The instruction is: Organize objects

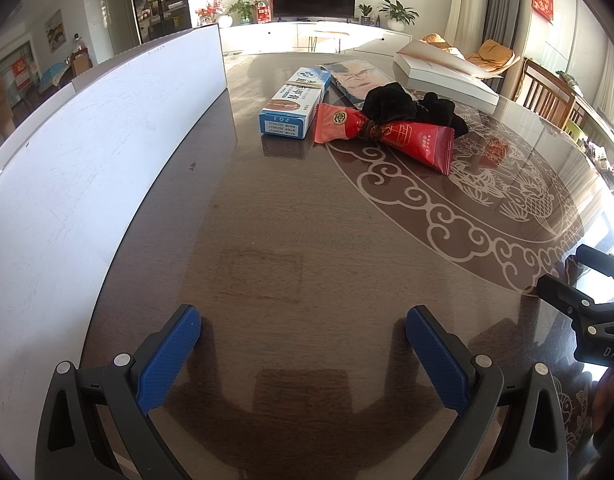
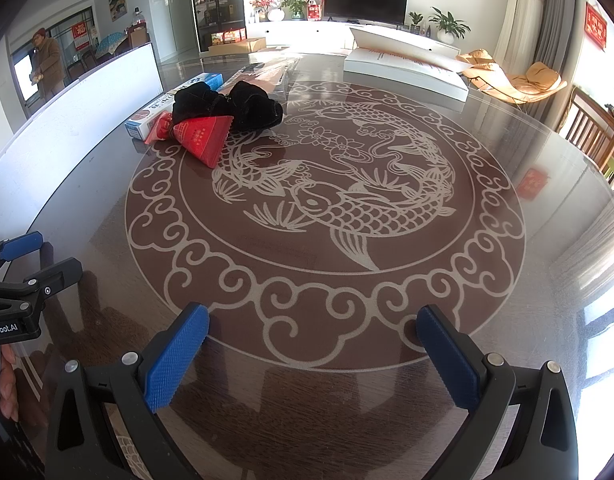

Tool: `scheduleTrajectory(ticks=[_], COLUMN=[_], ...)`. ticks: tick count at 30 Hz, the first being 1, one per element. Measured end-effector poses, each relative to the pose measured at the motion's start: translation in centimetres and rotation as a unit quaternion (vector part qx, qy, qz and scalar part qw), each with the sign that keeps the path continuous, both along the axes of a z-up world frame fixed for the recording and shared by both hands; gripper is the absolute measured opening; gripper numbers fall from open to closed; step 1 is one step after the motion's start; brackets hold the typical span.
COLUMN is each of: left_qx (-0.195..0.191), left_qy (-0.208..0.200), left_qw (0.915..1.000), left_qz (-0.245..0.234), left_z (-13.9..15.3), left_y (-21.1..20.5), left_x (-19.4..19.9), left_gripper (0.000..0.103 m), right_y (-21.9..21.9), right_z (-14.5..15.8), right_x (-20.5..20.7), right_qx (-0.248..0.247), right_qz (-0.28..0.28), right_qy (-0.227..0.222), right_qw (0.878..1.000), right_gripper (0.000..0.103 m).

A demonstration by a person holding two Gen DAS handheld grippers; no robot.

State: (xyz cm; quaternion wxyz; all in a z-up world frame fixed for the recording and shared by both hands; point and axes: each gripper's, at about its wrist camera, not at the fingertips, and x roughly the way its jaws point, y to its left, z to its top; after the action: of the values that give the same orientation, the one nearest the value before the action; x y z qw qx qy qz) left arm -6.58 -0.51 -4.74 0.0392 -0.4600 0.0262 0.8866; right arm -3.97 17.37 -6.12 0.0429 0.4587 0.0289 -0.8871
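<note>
A blue-and-white carton (image 1: pixel 293 102) lies far ahead on the dark glass table (image 1: pixel 307 240), also in the right wrist view (image 2: pixel 167 108). Beside it lies a red packet (image 1: pixel 383 136) (image 2: pixel 199 138) with a black cloth (image 1: pixel 411 106) (image 2: pixel 231 106) bunched on top. A clear-wrapped flat pack (image 1: pixel 357 76) (image 2: pixel 267 74) lies behind them. My left gripper (image 1: pixel 303 328) is open and empty, well short of the objects. My right gripper (image 2: pixel 313 326) is open and empty over the fish pattern, to the right of the left gripper.
A white box wall (image 1: pixel 87 160) (image 2: pixel 87 104) runs along the table's left side. A white open book-like box (image 1: pixel 447 72) (image 2: pixel 403 64) lies at the far right. Wooden chairs (image 2: pixel 591 128) stand beyond the table's right edge.
</note>
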Motion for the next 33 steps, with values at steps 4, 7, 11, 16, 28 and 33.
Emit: scheduleTrajectory(ticks=[4,7,11,16,28,33], left_qx=[0.000,0.000,0.001,-0.001,0.002,0.002], left_qy=[-0.001,-0.002,-0.004,-0.001,0.000,0.000], left_qw=[1.0000,1.0000,0.9986,0.9926,0.9925,0.9925], left_qz=[0.000,0.006,0.053,0.122,0.122,0.122], left_z=[0.0,0.1,0.1,0.0,-0.1,-0.1], left_y=[0.0,-0.3,-2.2,-4.7,-4.9,-4.9], left_x=[0.0,0.1,-0.1,-0.2,-0.5,-0.4], left_gripper=[0.103,0.103,0.103,0.103,0.103,0.103], right_y=[0.0,0.0,0.0,0.0,-5.4,-10.1], right_z=[0.0,0.0,0.0,0.0,4.6,2.8], right_x=[0.0,0.0,0.0,0.0,-7.0,-12.9], right_qx=[0.000,0.000,0.000,0.000,-0.027,-0.003], right_qz=[0.000,0.000,0.000,0.000,0.134,0.163], right_qy=[0.000,0.000,0.000,0.000,0.023,-0.011], right_qw=[1.000,1.000,1.000,1.000,0.990,0.987], right_gripper=[0.103,0.103,0.103,0.103,0.103,0.094])
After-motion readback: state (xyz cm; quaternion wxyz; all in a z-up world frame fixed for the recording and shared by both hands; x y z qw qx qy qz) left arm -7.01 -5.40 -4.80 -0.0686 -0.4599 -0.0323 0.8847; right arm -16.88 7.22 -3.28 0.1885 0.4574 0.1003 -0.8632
